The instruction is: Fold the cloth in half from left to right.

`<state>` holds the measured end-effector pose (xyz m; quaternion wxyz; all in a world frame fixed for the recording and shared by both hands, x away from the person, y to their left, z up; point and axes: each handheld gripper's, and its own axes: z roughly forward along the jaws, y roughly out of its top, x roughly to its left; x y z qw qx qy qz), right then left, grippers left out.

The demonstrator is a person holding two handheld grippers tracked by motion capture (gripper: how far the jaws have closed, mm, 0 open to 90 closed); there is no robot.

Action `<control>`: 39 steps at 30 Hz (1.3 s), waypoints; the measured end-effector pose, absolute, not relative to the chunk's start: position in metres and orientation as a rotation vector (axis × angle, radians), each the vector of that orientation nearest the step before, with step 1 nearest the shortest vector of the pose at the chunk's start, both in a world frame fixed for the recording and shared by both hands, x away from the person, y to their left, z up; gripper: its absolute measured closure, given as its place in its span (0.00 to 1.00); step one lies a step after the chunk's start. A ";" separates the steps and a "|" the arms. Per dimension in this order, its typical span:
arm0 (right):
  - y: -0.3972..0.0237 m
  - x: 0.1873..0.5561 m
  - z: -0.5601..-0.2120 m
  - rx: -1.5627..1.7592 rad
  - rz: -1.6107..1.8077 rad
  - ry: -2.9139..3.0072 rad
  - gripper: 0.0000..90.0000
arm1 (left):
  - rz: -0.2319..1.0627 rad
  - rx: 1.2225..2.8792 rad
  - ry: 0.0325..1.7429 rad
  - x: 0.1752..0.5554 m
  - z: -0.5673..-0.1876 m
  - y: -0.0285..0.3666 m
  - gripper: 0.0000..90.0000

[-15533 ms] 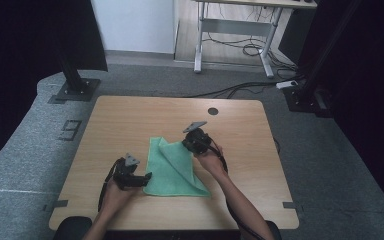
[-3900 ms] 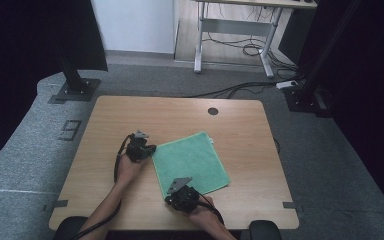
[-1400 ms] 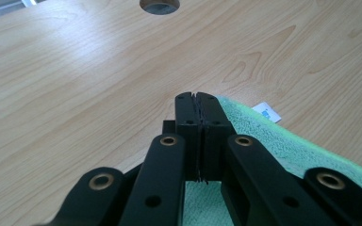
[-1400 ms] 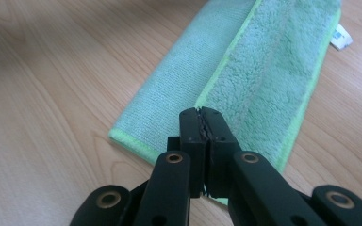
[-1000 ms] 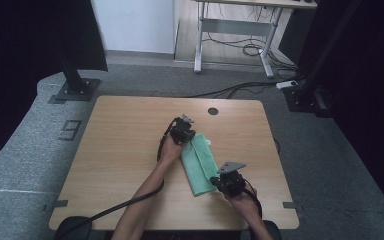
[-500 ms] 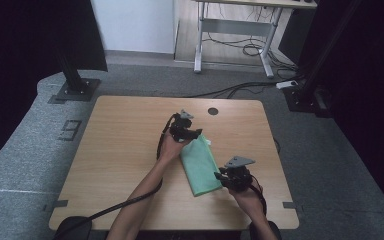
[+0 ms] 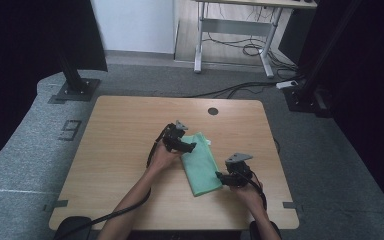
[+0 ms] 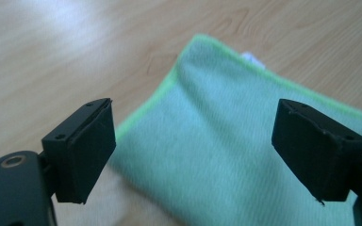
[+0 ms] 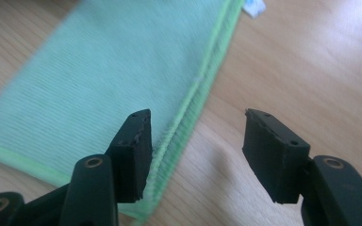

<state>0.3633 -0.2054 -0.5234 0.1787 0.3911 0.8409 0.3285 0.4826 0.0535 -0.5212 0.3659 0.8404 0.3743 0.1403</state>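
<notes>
A folded green cloth (image 7: 200, 162) lay as a narrow strip just right of centre on the wooden table (image 7: 120, 135) in the high view. The left gripper (image 7: 189, 147) sat at the cloth's upper-left corner, and its own view showed the jaws spread wide with nothing between them, the cloth (image 8: 226, 150) below. The right gripper (image 7: 220, 176) was at the strip's lower-right edge; its jaws stood apart and empty, one over the cloth's doubled hem (image 9: 188, 113). A white tag (image 9: 254, 7) peeked out at the top.
</notes>
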 end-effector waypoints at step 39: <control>-0.164 0.354 -0.542 1.040 0.965 2.485 0.37 | 0.425 2.200 1.101 0.456 -0.546 0.098 0.11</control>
